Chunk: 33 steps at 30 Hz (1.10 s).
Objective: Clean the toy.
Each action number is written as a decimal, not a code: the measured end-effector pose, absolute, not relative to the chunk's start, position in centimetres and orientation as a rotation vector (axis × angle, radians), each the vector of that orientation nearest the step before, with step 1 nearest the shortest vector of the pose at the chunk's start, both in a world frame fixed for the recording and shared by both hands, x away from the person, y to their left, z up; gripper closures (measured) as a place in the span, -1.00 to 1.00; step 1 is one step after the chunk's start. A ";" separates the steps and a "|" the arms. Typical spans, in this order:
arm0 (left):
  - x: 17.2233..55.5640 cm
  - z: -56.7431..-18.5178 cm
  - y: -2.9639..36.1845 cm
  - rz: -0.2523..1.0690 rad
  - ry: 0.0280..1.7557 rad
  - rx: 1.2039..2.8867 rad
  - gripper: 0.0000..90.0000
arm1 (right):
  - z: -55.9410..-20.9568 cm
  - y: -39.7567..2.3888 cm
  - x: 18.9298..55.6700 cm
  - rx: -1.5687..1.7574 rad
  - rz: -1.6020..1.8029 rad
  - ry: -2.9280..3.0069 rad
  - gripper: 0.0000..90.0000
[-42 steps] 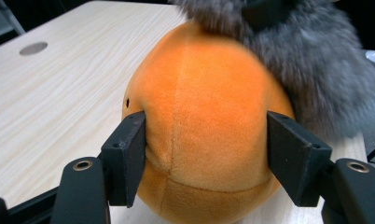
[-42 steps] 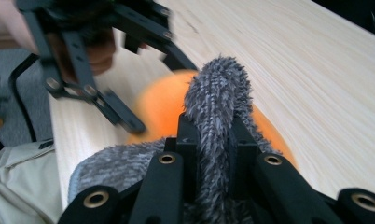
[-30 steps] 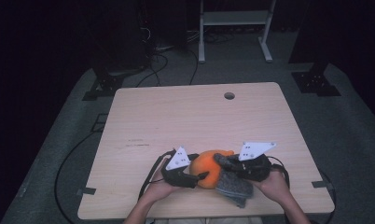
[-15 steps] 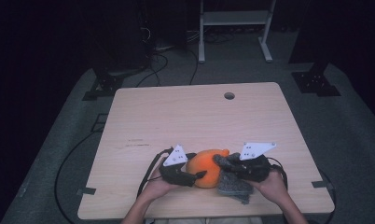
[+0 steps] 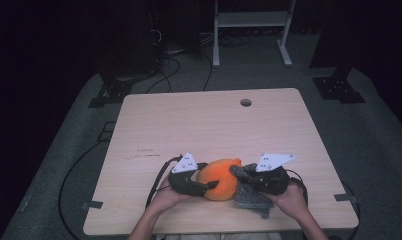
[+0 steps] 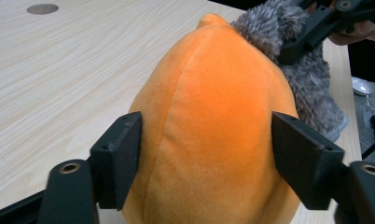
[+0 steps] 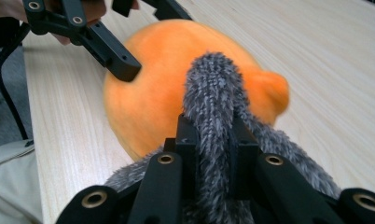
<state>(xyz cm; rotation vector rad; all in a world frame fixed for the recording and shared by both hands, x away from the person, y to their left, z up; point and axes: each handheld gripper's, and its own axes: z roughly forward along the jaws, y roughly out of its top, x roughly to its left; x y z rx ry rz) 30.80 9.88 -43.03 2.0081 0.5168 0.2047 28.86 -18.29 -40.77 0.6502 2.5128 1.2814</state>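
An orange plush toy (image 5: 219, 177) lies near the table's front edge, joined to grey fuzzy fur (image 5: 251, 197) on its right. My left gripper (image 6: 206, 154) straddles the orange body (image 6: 213, 93). Its jaws have just been opening, and both pads still rest against the plush's sides. In the high view, the left gripper (image 5: 209, 185) comes in from the plush's left. My right gripper (image 7: 213, 130) is shut on a grey furry strand (image 7: 213, 88) that stands up between its jaws. That gripper (image 5: 239, 172) meets the plush from the right.
The wooden table (image 5: 204, 125) has a round cable hole (image 5: 245, 102) near its far edge. Cables trail from both grippers over the front edge. A dark floor with stand legs and cords lies beyond the table.
The left gripper's plate has shifted very slightly left. The plush, the grey fur and the right gripper keep their places.
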 end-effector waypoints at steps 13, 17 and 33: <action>31.0 -43.3 10.3 0.218 0.513 2.011 -0.39 | -42.0 -19.2 29.7 0.746 1.311 2.533 0.72; 30.9 -43.5 10.2 0.217 0.495 2.021 -0.38 | -41.5 -19.3 29.4 0.755 1.357 2.515 0.71; 29.4 -43.1 9.0 0.303 0.354 2.073 -0.36 | -40.2 -19.9 29.4 0.747 1.484 2.432 0.71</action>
